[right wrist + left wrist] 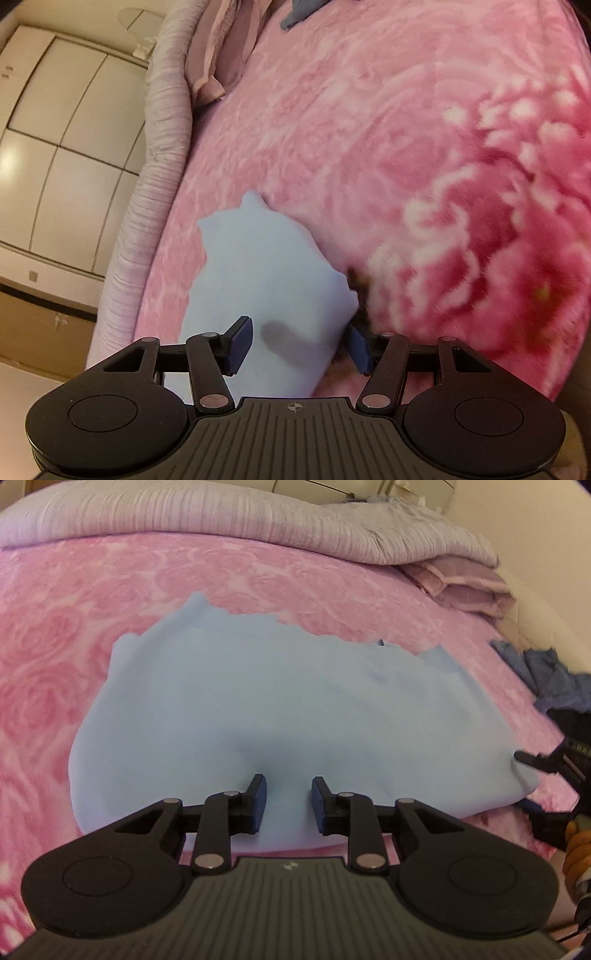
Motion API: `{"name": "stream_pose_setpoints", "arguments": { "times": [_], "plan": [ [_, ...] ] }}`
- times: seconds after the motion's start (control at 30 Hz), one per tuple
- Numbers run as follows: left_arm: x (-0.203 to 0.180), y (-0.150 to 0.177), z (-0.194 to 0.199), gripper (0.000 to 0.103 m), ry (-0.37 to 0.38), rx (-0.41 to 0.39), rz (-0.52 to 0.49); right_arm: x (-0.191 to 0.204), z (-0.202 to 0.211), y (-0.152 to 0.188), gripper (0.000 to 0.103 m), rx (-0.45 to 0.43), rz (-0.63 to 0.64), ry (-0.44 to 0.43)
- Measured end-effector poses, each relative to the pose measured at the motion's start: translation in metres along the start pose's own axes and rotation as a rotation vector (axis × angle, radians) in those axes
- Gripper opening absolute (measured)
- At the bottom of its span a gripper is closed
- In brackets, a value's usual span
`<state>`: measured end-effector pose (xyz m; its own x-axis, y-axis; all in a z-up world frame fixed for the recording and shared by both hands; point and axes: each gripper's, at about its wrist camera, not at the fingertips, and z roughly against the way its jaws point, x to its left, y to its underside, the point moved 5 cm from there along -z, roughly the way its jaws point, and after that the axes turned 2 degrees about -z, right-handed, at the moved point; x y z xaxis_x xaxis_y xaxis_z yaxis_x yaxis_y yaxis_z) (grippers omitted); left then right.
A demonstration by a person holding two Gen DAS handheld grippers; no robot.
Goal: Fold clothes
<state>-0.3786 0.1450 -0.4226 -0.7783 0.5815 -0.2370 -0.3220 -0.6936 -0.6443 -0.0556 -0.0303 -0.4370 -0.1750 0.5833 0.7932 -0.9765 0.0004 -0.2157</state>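
A light blue garment lies spread on the pink rose-patterned bed cover. My left gripper is open and hovers just above the garment's near edge, holding nothing. My right gripper is open over the garment's near end, its right pad at the cloth's right edge. The right gripper also shows in the left wrist view at the garment's right corner.
A rolled grey quilt and folded mauve bedding lie along the far side. A pile of dark blue clothes sits at the right edge. White wardrobe doors stand beyond the quilt.
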Motion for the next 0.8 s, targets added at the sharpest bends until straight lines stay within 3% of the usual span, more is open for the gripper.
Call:
{"name": "stream_pose_setpoints", "arguments": {
  "times": [0.1, 0.13, 0.17, 0.33, 0.4, 0.47, 0.6, 0.7, 0.8],
  "plan": [
    [0.002, -0.002, -0.007, 0.022, 0.014, 0.004, 0.001, 0.001, -0.003, 0.001, 0.058, -0.012, 0.025, -0.019],
    [0.004, 0.000, -0.012, 0.021, 0.010, 0.016, 0.000, 0.004, -0.005, 0.003, 0.053, -0.014, 0.059, -0.008],
    [0.006, 0.000, -0.012, 0.021, 0.018, 0.017, 0.010, 0.007, -0.006, 0.004, 0.037, -0.015, 0.097, 0.006],
    [0.024, -0.002, 0.002, 0.020, 0.078, 0.001, 0.123, 0.023, -0.011, 0.010, 0.019, -0.009, 0.198, 0.133],
    [0.037, -0.002, 0.011, 0.019, 0.092, -0.014, 0.174, 0.051, -0.007, 0.022, 0.015, -0.062, 0.402, 0.184],
    [0.050, -0.002, 0.023, 0.018, 0.087, -0.034, 0.210, 0.090, 0.003, 0.049, 0.013, -0.153, 0.720, 0.192],
    [0.081, 0.001, 0.041, 0.018, 0.103, -0.065, 0.311, 0.154, 0.017, 0.128, 0.011, -0.276, 1.258, 0.095],
    [0.103, 0.004, 0.051, 0.018, 0.134, -0.080, 0.392, 0.174, 0.015, 0.197, 0.011, -0.244, 1.553, -0.039],
    [0.116, 0.007, 0.057, 0.018, 0.146, -0.086, 0.430, 0.169, 0.004, 0.260, 0.011, -0.134, 1.754, -0.103]
  ]
}}
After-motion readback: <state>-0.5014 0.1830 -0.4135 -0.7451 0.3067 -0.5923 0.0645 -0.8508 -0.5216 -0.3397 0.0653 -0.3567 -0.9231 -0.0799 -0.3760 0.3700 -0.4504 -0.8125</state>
